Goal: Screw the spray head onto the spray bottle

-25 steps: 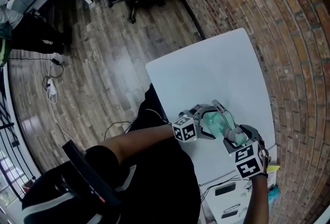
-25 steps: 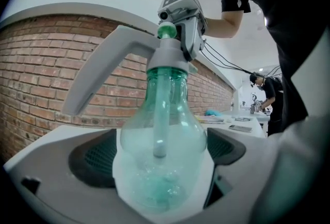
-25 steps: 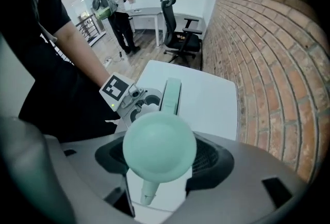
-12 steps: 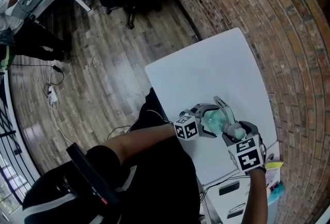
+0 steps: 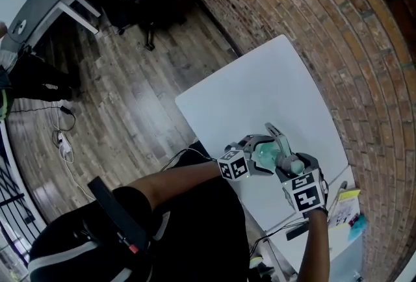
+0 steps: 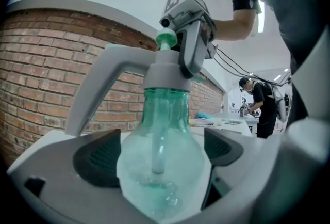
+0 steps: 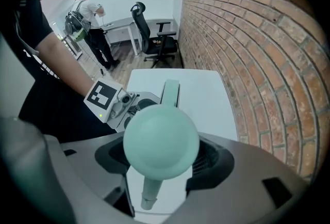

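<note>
Fingers (image 6: pixel 103 158) of the left gripper (image 6: pixel 160 156) pinch the spray bottle (image 6: pixel 164 125) round its bulbous body, at the left gripper view's lower centre. Its long axis stands upright, neck up. The spray head (image 6: pixel 165 74) sits on the neck, trigger slanting to the lower left. The right gripper (image 7: pixel 162 160) has its fingers (image 7: pixel 212 161) clamped on the head's domed top, above the white counter (image 5: pixel 260 92) by the brick wall (image 5: pixel 351 47).

— Where is the clear green plastic spray bottle (image 6: pixel 164 140) found?
— Over the white table (image 5: pixel 260 92) (beside the red brick wall (image 5: pixel 351 40)), with the grey plastic spray head (image 6: pixel 166 74) seated on its neck.
</note>
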Demonstrator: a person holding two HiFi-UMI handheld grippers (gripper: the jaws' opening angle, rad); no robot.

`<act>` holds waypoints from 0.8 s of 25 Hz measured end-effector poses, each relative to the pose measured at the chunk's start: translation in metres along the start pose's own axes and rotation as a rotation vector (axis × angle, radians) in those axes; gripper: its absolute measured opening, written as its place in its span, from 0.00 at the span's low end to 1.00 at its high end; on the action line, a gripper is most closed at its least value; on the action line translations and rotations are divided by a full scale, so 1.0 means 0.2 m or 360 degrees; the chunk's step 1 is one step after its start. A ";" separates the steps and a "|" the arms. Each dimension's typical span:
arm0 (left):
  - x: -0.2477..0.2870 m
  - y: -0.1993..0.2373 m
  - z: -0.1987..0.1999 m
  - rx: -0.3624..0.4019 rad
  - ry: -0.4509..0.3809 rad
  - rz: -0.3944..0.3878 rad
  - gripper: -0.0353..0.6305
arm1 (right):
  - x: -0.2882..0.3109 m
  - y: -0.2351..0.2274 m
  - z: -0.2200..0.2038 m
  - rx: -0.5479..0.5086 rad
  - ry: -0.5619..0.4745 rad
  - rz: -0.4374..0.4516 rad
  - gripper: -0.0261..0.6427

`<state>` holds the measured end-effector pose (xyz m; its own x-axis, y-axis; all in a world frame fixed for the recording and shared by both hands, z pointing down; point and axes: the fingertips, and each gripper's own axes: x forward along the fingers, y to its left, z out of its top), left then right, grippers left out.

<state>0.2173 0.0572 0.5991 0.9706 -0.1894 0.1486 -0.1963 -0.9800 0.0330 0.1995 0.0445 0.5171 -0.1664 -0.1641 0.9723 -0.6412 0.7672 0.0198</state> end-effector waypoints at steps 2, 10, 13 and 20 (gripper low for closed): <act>0.01 0.00 0.01 0.0007 0.0004 -0.0017 0.79 | 0.00 0.00 0.00 0.0042 -0.0006 -0.0025 0.48; 0.05 -0.06 0.06 0.0193 -0.0009 -0.0132 0.79 | 0.01 0.03 -0.01 0.0265 -0.0001 -0.0044 0.48; 0.05 -0.05 0.06 0.0199 -0.0004 -0.0155 0.78 | 0.01 0.02 -0.01 0.0296 -0.0027 -0.0052 0.48; 0.06 -0.07 0.06 0.0202 -0.0002 -0.0190 0.77 | -0.07 0.05 0.00 -0.0203 0.0011 -0.0126 0.48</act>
<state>0.2327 0.0680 0.5892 0.9861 -0.0713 0.1501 -0.0606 -0.9953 -0.0749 0.1961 0.0545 0.5043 -0.1139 -0.2234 0.9680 -0.5517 0.8246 0.1254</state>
